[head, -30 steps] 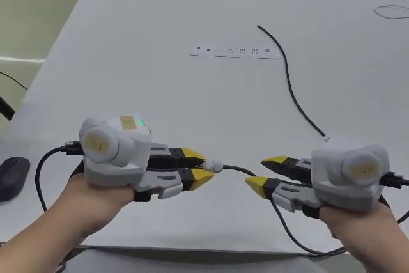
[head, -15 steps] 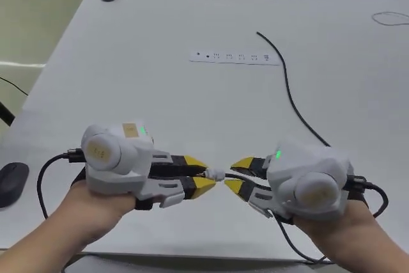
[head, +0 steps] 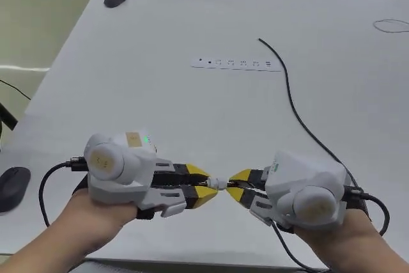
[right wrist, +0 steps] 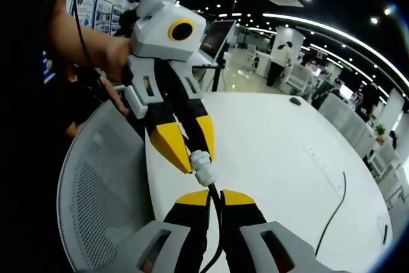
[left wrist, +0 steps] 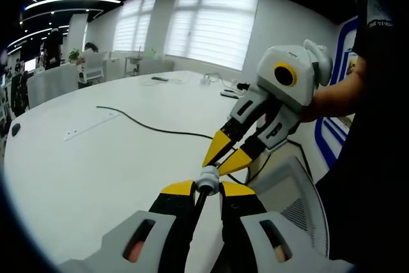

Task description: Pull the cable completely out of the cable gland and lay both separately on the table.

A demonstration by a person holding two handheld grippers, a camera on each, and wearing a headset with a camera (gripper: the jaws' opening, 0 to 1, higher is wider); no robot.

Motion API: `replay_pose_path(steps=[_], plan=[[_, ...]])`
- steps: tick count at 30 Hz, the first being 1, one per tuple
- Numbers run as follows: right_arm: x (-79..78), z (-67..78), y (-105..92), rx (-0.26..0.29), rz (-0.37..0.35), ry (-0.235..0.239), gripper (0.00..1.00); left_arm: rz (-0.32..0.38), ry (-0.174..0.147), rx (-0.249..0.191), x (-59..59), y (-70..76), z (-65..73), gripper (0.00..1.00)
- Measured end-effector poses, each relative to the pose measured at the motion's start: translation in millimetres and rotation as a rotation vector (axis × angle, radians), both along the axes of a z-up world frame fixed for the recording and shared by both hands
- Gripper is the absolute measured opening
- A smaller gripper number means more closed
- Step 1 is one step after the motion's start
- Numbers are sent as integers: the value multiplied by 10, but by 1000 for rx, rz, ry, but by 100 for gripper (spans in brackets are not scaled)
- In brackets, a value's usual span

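- Your left gripper (head: pixel 206 185) is pinched narrow on the white cable gland (head: pixel 219 185), held by the near edge of the table (head: pixel 160 107). That grip anchors the fitting.
- Your right gripper (head: pixel 234 185) meets it nose to nose, jaws closed on the black cable (head: pixel 295 105) just behind the gland, so a pull should run straight.
- The cable isn't out yet, and the two parts look joined.

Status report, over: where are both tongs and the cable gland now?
Left tongs shut on cable gland. Right tongs shut on cable beside it. Cable not yet out. Power strip lies well clear.
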State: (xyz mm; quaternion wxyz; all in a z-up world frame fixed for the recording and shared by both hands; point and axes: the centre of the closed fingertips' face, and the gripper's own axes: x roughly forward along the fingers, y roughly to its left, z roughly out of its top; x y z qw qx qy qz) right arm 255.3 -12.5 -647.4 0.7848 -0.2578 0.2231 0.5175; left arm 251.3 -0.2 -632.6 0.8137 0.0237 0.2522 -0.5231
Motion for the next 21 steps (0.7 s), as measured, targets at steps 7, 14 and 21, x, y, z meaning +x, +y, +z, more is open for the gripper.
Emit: replay_pose_path(steps=[7, 14, 21], plan=[[38, 36, -21, 49, -55, 13, 0, 8, -5, -17, 26, -3, 37, 15], [102, -14, -142, 86, -142, 71, 0, 12, -17, -23, 42, -10, 68, 15], [158, -131, -328, 140, -266, 152, 0, 21, -21, -41, 51, 12, 116, 15]])
